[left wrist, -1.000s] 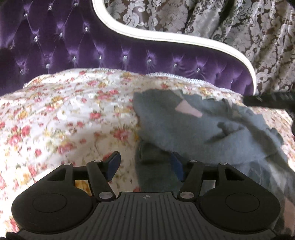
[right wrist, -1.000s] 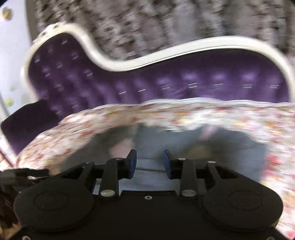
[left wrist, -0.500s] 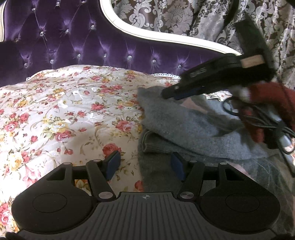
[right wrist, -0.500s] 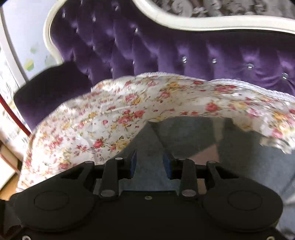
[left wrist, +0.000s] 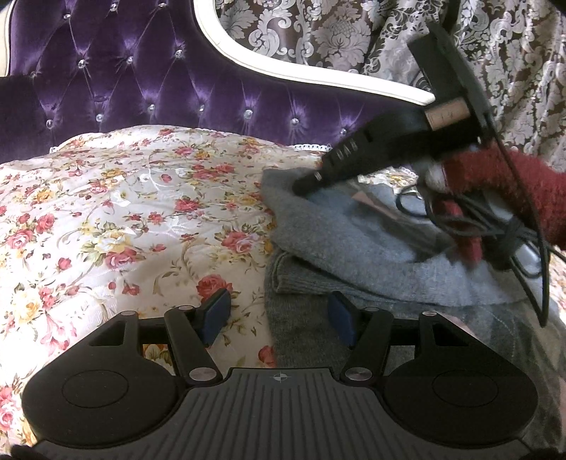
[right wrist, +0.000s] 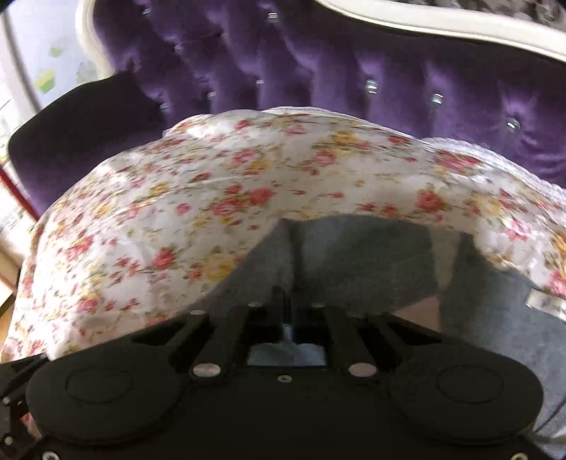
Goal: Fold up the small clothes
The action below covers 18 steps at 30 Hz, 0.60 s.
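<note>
A grey knitted garment (left wrist: 371, 247) lies partly folded on the floral sheet (left wrist: 123, 219). My left gripper (left wrist: 279, 315) is open, low over the garment's left edge, with one pad over the sheet and the other over the grey cloth. My right gripper (right wrist: 286, 300) is shut on a fold of the garment (right wrist: 357, 254) near its far corner. In the left wrist view the right gripper (left wrist: 307, 184) reaches in from the right, its tip at the garment's far edge, held by a hand in a red sleeve (left wrist: 513, 184).
A purple tufted headboard (left wrist: 141, 81) with a white frame (left wrist: 304, 74) stands behind the bed. Patterned curtains (left wrist: 353, 32) hang behind it. Black cables (left wrist: 523, 233) trail from the right gripper over the garment. A dark purple armrest (right wrist: 78, 120) sits at the left.
My right gripper has closed its jaws on the grey garment's fold. The left gripper has stayed open and nearly still over the garment's left edge.
</note>
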Each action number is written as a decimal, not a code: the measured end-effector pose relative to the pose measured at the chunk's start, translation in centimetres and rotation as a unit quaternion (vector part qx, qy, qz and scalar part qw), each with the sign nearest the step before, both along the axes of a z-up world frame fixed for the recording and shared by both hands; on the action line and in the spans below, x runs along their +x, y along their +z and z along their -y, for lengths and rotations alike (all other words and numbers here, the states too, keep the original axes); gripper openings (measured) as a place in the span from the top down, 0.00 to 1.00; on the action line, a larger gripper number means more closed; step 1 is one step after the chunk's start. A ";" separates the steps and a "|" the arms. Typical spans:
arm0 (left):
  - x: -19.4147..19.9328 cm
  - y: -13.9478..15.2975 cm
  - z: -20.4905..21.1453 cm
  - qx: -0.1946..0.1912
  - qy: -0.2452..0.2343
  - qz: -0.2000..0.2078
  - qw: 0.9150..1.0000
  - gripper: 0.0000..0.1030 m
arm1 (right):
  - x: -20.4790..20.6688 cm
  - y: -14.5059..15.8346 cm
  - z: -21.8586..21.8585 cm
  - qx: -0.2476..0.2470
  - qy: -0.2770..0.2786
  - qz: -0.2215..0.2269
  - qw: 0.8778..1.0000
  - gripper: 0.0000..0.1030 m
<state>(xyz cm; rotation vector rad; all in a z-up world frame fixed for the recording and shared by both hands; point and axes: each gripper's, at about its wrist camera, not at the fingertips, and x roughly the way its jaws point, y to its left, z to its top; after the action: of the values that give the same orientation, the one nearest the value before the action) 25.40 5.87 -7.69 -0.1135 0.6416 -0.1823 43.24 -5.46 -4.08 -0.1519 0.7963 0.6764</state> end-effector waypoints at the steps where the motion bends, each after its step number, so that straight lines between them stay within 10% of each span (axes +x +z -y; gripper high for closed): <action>1: 0.0 0.0 0.0 0.001 0.000 0.000 1.000 0.42 | -0.2 0.4 -0.5 -0.003 0.006 0.010 1.000 0.91; 11: -0.1 0.0 0.3 0.008 -0.002 0.001 1.000 0.42 | 2.5 1.4 -6.6 0.015 0.027 0.040 0.999 0.90; 18: 0.1 0.3 -0.1 0.001 -0.006 -0.003 1.000 0.42 | 0.8 2.4 -4.0 0.060 -0.015 0.072 0.996 0.57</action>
<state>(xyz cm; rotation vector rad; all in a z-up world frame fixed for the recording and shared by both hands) 25.55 5.97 -7.44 -0.1078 0.6495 -0.1925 44.04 -1.42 -1.65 -0.0787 0.6181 0.6746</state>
